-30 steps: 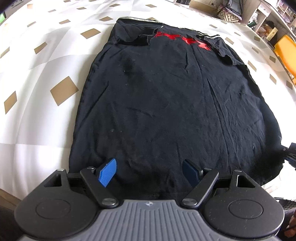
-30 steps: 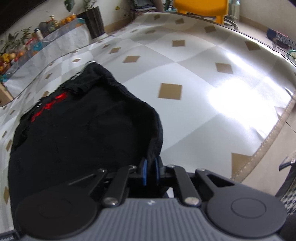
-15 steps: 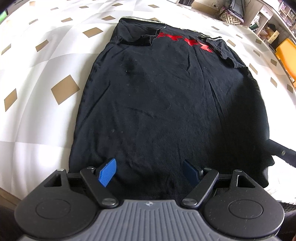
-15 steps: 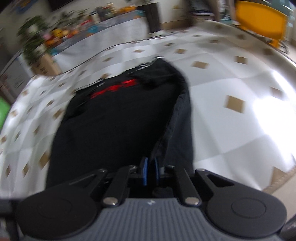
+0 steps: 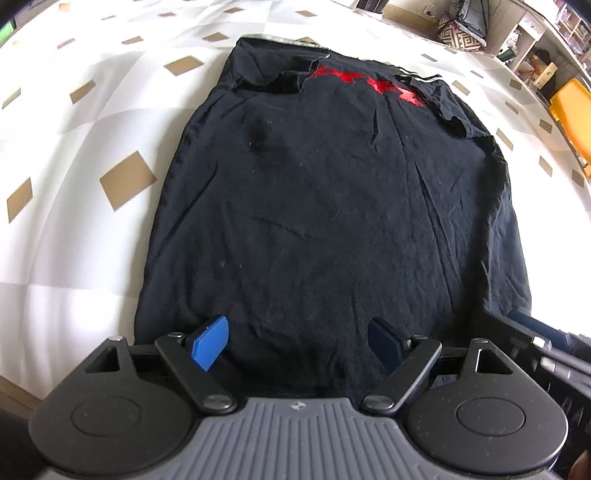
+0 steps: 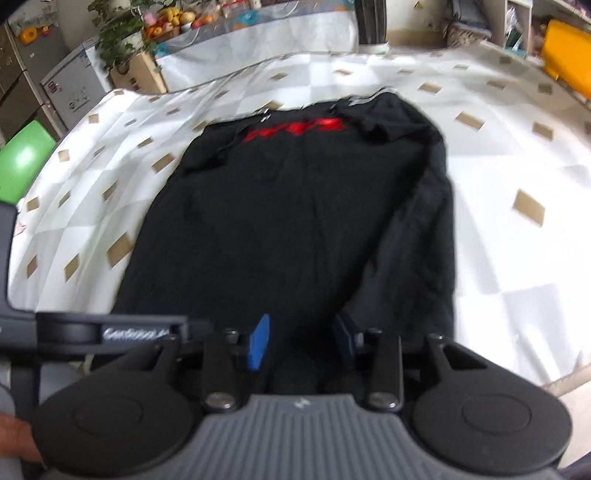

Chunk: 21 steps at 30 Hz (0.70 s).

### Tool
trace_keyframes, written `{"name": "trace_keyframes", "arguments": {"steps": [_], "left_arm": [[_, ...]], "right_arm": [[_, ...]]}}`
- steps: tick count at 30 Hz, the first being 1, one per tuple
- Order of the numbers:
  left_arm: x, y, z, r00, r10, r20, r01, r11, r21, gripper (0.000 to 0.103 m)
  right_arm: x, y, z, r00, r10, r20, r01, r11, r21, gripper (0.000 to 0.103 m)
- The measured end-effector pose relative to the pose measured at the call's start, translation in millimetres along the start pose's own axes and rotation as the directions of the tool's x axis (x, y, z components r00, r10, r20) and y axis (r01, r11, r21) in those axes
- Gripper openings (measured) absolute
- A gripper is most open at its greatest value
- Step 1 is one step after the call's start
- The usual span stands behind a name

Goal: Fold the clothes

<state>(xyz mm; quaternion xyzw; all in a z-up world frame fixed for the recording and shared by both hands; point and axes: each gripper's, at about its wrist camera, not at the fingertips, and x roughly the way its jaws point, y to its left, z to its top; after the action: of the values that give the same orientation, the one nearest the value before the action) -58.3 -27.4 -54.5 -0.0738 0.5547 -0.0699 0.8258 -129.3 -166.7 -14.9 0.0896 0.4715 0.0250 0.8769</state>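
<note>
A black T-shirt [image 5: 325, 221] with red print [image 5: 365, 83] lies flat on the white cloth-covered table [image 5: 74, 206], its hem toward me. Its right side edge [image 6: 424, 236] is folded inward as a long strip. My left gripper [image 5: 297, 338] hangs open just over the hem, with the fabric below its blue pads [image 5: 210, 341] and nothing pinched. My right gripper [image 6: 302, 334] is over the hem's right part. Its jaws are opening, and black cloth lies beneath the gap with no pad pressing on it. Each tool shows in the other's view: the right gripper [image 5: 535, 343] and the left gripper [image 6: 103, 332].
The table's near edge [image 6: 554, 384] runs close below both grippers. A yellow chair [image 6: 569, 70] stands at the far right and a green stool [image 6: 22, 162] at the left. Plants and a counter with fruit [image 6: 166, 26] are behind the table.
The right gripper carried the shirt's right edge leftward, laying it over the body, rolled upright, then parted its jaws off the cloth. The left gripper stayed put.
</note>
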Motion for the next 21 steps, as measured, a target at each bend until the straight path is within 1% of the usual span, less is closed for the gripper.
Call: {"name": "trace_keyframes", "arguments": {"steps": [1, 2, 3, 5, 9, 11, 14, 21], "left_arm": [[-1.0, -1.5, 0.1, 1.000, 0.002, 0.007, -0.002, 1.000, 0.008, 0.082], [-1.4, -2.0, 0.4, 1.000, 0.002, 0.010, -0.002, 1.000, 0.011, 0.082], [-1.9, -2.5, 0.6, 1.000, 0.002, 0.013, -0.002, 1.000, 0.013, 0.082], [-2.8, -3.6, 1.1, 1.000, 0.002, 0.019, -0.002, 1.000, 0.019, 0.082], [-1.8, -1.2, 2.5, 1.000, 0.007, 0.015, -0.007, 1.000, 0.001, 0.082], [-0.8, 0.0, 3.0, 1.000, 0.005, 0.011, -0.005, 1.000, -0.010, 0.082], [0.8, -0.5, 2.8, 1.000, 0.001, 0.005, -0.001, 1.000, -0.012, 0.082], [3.4, -2.0, 3.0, 1.000, 0.000, -0.002, 0.000, 1.000, -0.007, 0.082]], "right_arm": [[-1.1, -1.3, 1.9, 1.000, -0.019, 0.012, 0.019, 1.000, -0.004, 0.041], [-1.0, -3.5, 3.6, 0.999, -0.036, 0.022, 0.036, 0.999, -0.001, 0.047], [-0.9, -5.7, 5.3, 0.998, -0.053, 0.032, 0.053, 0.999, 0.002, 0.048], [1.8, -16.4, 7.8, 0.997, -0.064, 0.039, 0.062, 0.997, 0.034, 0.048], [12.2, -29.5, 10.8, 0.998, -0.040, 0.044, 0.036, 0.996, 0.087, 0.050], [17.3, -28.9, 11.2, 0.998, -0.044, 0.048, 0.040, 0.996, 0.075, 0.052], [26.1, -28.5, 12.3, 0.996, -0.077, 0.042, 0.075, 0.995, 0.061, 0.056], [46.0, -37.0, 7.5, 0.995, -0.097, -0.002, 0.097, 0.990, 0.099, 0.056]]}}
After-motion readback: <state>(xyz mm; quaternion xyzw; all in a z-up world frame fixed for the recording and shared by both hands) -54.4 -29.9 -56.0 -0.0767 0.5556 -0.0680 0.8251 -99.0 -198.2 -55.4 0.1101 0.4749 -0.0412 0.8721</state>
